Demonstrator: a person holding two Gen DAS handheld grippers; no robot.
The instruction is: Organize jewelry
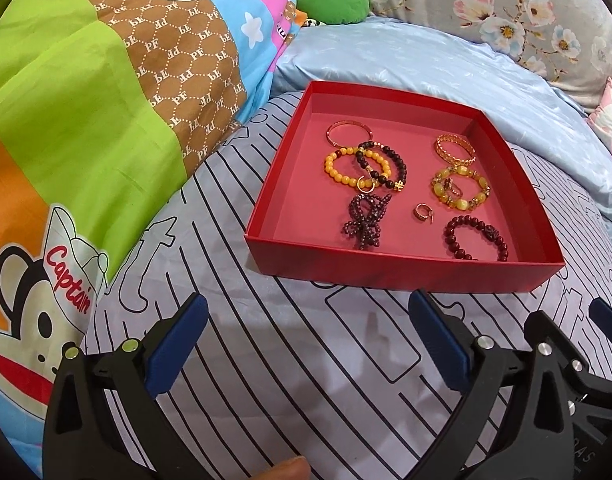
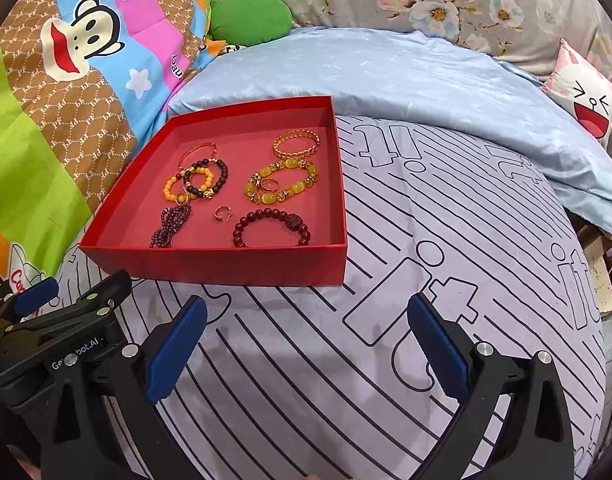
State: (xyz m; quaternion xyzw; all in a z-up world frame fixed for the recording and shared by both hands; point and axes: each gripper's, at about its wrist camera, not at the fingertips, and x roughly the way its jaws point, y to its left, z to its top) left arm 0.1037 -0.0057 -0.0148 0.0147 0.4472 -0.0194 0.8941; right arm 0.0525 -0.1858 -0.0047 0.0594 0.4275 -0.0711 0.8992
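Note:
A red box (image 1: 385, 276) (image 2: 226, 268) lies on the striped bedcover and holds several pieces of jewelry: a thin gold bangle (image 1: 349, 133), a yellow bead bracelet (image 1: 337, 172), a black bead bracelet (image 1: 389, 164), a dark purple bead strand (image 1: 363, 216), a wide gold bracelet (image 1: 455, 150) (image 2: 296, 142), a yellow stone bracelet (image 1: 459, 192) (image 2: 280, 182), a small ring (image 1: 421, 213) (image 2: 222, 213) and a dark red bead bracelet (image 1: 475, 238) (image 2: 272, 226). My left gripper (image 1: 307, 340) is open and empty in front of the box. My right gripper (image 2: 306, 344) is open and empty, in front and right of the box.
A colourful cartoon quilt (image 1: 86, 120) (image 2: 46, 100) is bunched up left of the box. A light blue blanket (image 1: 425, 64) (image 2: 385, 76) lies behind it, with a green cushion (image 2: 248, 18) and a floral sheet (image 2: 445, 0) beyond. A cartoon pillow (image 2: 585, 96) lies at the right.

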